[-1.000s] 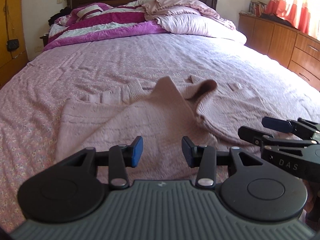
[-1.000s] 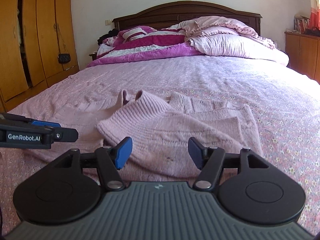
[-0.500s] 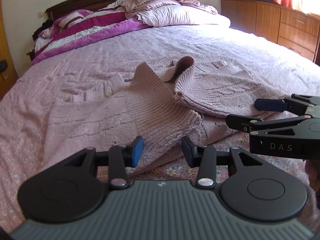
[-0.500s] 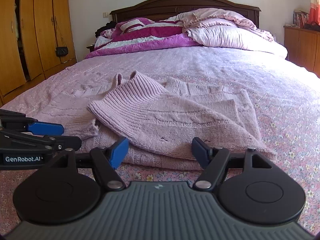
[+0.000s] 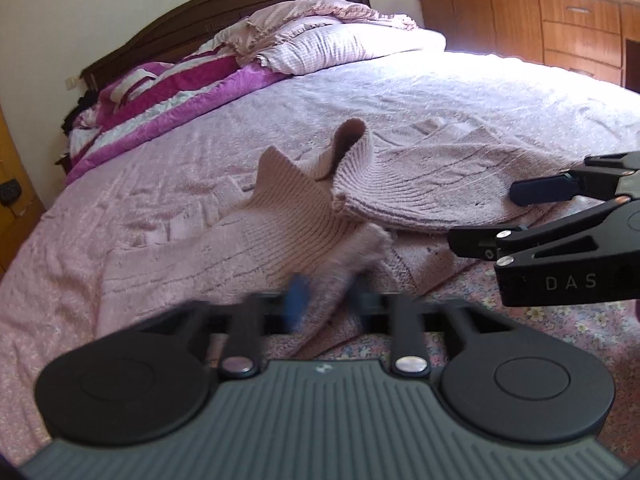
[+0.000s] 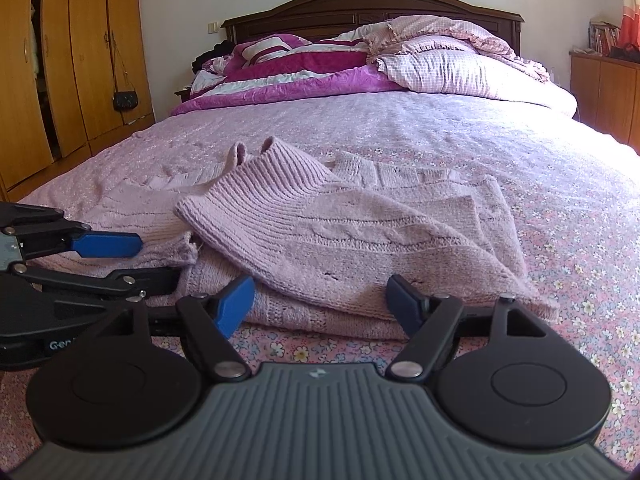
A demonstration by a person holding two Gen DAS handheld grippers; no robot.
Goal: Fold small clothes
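A pink knit sweater (image 5: 404, 184) lies partly folded on the bed, both sleeves crossed over its body; it also shows in the right wrist view (image 6: 340, 236). My left gripper (image 5: 324, 300) sits at the sweater's near hem with knit fabric between its blurred fingers, closing on it. In the right wrist view the left gripper (image 6: 156, 260) shows from the side, jaws still apart around the left sleeve cuff. My right gripper (image 6: 320, 304) is open, its fingers level with the near folded edge of the sweater. It shows at the right of the left wrist view (image 5: 500, 220).
The bed has a pink floral cover (image 6: 580, 272). Pillows and a magenta quilt (image 6: 312, 68) are piled at the headboard. Wooden wardrobes (image 6: 72, 60) stand left, wooden drawers (image 5: 560, 20) right.
Both grippers have moved forward and lower to the sweater's near edge. The left fingers have drawn in around the hem fabric. The right gripper stays open.
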